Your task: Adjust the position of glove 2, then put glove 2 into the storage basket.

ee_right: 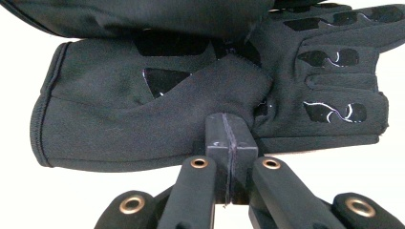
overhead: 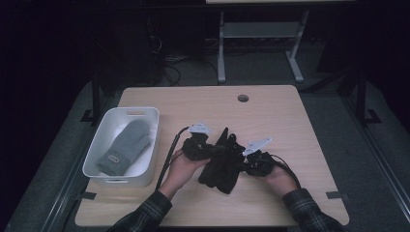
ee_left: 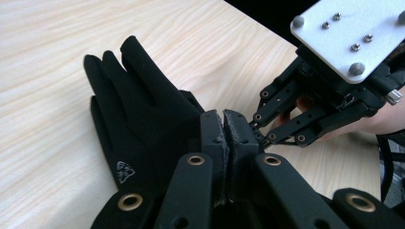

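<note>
pale wood table [overhead: 290,121], dark room, both grippers [overhead: 209,147] [overhead: 251,159] clamped on black glove [overhead: 222,169]

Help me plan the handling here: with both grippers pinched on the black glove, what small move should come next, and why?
Probably lift the black glove off the table and carry it toward the white bin, since the left gripper and right gripper are both shut on its fabric and a grey mitten already lies there.
</note>
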A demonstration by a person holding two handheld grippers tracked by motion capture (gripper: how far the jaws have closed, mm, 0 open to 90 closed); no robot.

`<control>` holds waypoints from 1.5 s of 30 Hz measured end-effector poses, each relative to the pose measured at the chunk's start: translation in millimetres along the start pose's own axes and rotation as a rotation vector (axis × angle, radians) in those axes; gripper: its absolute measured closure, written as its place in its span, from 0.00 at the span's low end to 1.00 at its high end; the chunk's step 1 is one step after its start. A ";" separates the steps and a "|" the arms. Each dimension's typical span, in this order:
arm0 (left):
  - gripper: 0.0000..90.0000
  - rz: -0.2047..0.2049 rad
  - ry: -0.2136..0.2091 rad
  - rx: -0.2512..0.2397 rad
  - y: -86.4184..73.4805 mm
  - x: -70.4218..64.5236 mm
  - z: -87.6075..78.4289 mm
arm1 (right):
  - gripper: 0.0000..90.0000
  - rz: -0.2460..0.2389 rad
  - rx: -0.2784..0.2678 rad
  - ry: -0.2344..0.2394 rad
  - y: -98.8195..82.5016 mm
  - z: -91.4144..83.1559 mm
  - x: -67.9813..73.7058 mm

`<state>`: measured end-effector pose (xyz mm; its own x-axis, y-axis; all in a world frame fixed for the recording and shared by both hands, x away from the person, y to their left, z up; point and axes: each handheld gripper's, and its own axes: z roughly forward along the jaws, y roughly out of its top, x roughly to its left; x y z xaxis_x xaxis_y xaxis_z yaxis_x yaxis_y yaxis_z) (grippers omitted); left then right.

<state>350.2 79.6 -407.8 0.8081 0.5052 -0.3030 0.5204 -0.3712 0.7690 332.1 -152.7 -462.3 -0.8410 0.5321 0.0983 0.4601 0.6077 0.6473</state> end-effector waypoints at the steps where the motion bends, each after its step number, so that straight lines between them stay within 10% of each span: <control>1: 0.97 0.002 -0.002 0.005 0.1 -1.1 1.8 | 1.00 0.002 0.001 0.002 0.2 0.1 0.3; 15: 0.97 0.023 -0.055 0.032 -0.3 -13.2 30.2 | 1.00 -0.001 0.000 0.009 0.6 0.4 0.6; 26: 0.99 0.049 -0.052 0.037 -2.1 -13.5 21.1 | 0.97 0.040 -0.012 -0.048 -15.3 -24.1 -15.1; 35: 0.82 0.106 -0.035 0.109 -13.3 -18.9 35.9 | 0.50 0.150 -0.042 -0.152 -45.8 -51.4 -38.5; 45: 0.99 0.189 -0.052 0.192 -19.4 -40.4 54.5 | 0.41 0.170 -0.025 -0.216 -61.5 -52.2 -50.5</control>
<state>322.5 24.0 -441.2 0.9063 0.3739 -0.1969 0.3980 -0.5986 0.6952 331.4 -247.7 -467.6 -0.6708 0.7402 0.0459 0.5805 0.4855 0.6537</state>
